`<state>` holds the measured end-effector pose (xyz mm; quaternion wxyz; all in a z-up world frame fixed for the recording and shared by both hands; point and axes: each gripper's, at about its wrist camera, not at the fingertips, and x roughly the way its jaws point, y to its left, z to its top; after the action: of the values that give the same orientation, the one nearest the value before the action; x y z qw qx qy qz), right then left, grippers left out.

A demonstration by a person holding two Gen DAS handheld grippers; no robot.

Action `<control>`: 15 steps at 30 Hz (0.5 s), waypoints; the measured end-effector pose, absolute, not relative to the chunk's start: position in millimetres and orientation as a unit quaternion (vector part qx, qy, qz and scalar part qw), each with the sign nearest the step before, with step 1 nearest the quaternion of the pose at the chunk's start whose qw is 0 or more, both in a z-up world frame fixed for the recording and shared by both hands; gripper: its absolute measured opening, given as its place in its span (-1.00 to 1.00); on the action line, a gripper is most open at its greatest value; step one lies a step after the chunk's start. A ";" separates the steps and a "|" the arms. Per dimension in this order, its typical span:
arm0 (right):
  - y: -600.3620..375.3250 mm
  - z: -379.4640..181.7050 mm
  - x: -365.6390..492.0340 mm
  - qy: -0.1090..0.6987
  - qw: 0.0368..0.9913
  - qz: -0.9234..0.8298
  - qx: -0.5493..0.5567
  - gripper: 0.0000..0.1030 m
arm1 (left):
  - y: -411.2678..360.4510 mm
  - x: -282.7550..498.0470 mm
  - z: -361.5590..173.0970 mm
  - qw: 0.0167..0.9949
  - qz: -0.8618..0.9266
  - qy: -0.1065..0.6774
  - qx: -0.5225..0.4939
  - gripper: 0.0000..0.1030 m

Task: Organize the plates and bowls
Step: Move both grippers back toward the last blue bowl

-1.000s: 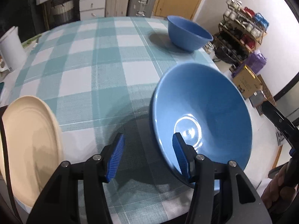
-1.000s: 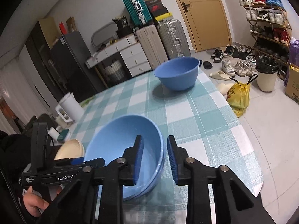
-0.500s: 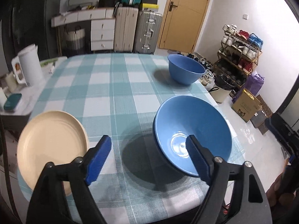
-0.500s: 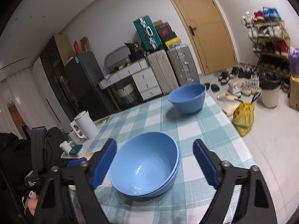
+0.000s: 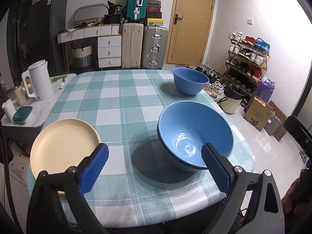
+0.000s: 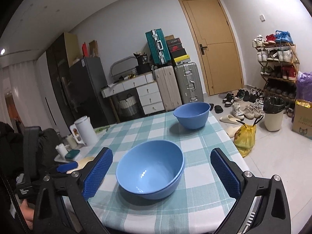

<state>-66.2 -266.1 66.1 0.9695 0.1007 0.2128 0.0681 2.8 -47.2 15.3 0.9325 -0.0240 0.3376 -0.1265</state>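
I am holding my left gripper (image 5: 154,167) with jaws opening and nothing between them, cream plate (image 5: 64,146) lying just past its left finger, nested blue bowls (image 5: 195,134) sitting by its right finger — my right gripper (image 6: 160,172) likewise opening, empty, bowls just ahead, single blue bowl (image 6: 192,115) well beyond.

Lower centre-right of the left wrist view: two nested bowls (image 5: 195,136) on the table (image 5: 120,97). Lower left, near the table edge: a plate (image 5: 62,146). Upper right, at the far edge: a lone bowl (image 5: 190,81). Far left, off the table: a kettle (image 5: 40,82).
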 end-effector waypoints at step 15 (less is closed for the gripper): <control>-244.7 56.6 -68.9 0.234 0.964 0.093 0.085 0.98 | -57.0 -13.3 3.8 0.925 -0.144 0.352 -0.009 0.89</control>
<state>-68.9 -244.7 56.6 0.9641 0.0848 0.2342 0.0925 -13.3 -57.0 3.8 0.9248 -0.0086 0.3519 -0.1445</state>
